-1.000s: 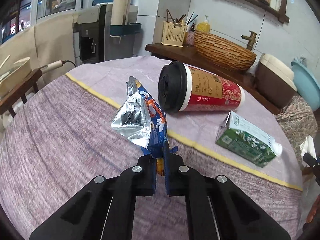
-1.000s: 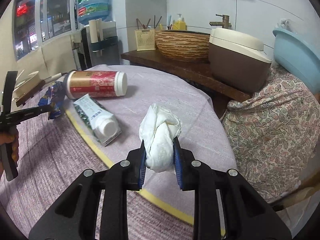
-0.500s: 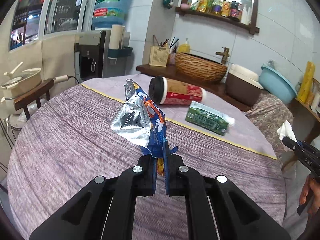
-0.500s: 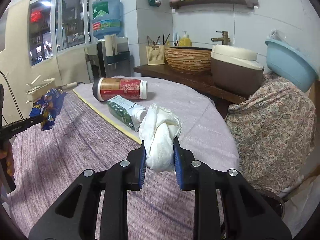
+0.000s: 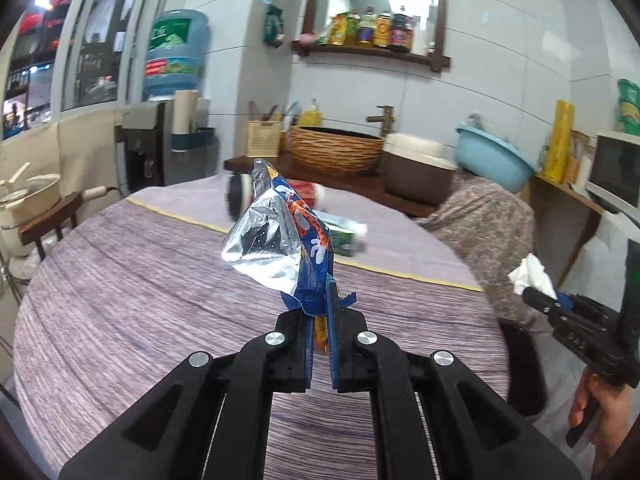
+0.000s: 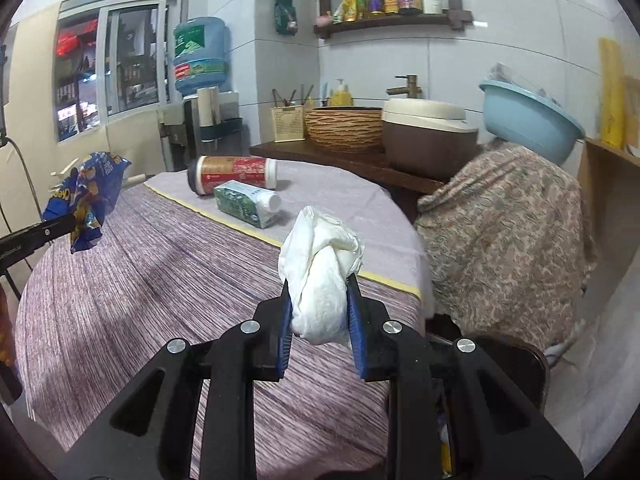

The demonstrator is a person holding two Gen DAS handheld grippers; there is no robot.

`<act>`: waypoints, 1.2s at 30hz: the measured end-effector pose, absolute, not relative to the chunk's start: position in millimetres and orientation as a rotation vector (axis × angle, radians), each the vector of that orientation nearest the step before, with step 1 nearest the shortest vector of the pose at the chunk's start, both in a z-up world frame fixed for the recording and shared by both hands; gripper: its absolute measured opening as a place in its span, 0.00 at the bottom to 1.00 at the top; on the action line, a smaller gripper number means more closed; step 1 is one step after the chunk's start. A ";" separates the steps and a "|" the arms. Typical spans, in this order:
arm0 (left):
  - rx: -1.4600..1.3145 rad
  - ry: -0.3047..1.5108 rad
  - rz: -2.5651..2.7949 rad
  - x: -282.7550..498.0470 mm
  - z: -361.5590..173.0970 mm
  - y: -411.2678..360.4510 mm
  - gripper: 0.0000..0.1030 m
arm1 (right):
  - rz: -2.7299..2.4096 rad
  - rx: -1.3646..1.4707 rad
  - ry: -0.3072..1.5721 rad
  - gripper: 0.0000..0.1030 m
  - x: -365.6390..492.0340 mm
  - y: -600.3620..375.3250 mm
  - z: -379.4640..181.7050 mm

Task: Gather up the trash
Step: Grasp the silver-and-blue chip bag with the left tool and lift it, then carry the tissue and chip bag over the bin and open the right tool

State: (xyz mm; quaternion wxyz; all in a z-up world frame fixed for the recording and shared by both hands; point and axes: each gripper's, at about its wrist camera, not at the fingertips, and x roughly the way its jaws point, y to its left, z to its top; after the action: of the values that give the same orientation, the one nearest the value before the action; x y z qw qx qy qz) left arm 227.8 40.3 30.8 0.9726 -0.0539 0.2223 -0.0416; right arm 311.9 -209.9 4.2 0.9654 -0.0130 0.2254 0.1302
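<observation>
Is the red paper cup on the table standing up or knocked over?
Knocked over. The red paper cup lies on its side on the table, black lid pointing left, beside the green carton.

Matte black angular left gripper (image 5: 320, 320) is showing silver round screws and blue ridged pads at lower centre; matching black right gripper (image 6: 319, 312) is showing faint white lettering at frame's left edge

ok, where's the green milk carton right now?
In the right wrist view the green milk carton lies on its side on the round table's purple cloth, far side, just in front of the toppled red paper cup with the black lid.
</observation>
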 end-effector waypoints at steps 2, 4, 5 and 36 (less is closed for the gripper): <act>-0.093 0.434 -0.118 223.3 32.5 22.7 0.06 | 0.246 -0.003 0.458 0.24 304.0 -222.9 1.8; -0.086 0.432 -0.163 222.2 33.6 5.7 0.06 | 0.212 0.019 0.459 0.24 294.2 -239.8 -1.5; -0.083 0.432 -0.181 222.0 33.6 -1.6 0.06 | 0.193 0.025 0.461 0.24 290.8 -247.6 -3.2; 0.025 0.558 -0.568 243.4 -16.5 -186.5 0.06 | -0.085 0.166 0.769 0.25 322.9 -374.5 -159.1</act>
State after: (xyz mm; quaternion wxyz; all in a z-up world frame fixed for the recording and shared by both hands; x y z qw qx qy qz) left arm 243.4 -186.5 -16.5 0.9217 0.0124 0.2716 -0.2766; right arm 322.9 -374.5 -159.1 0.9228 0.0807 0.3743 -0.0412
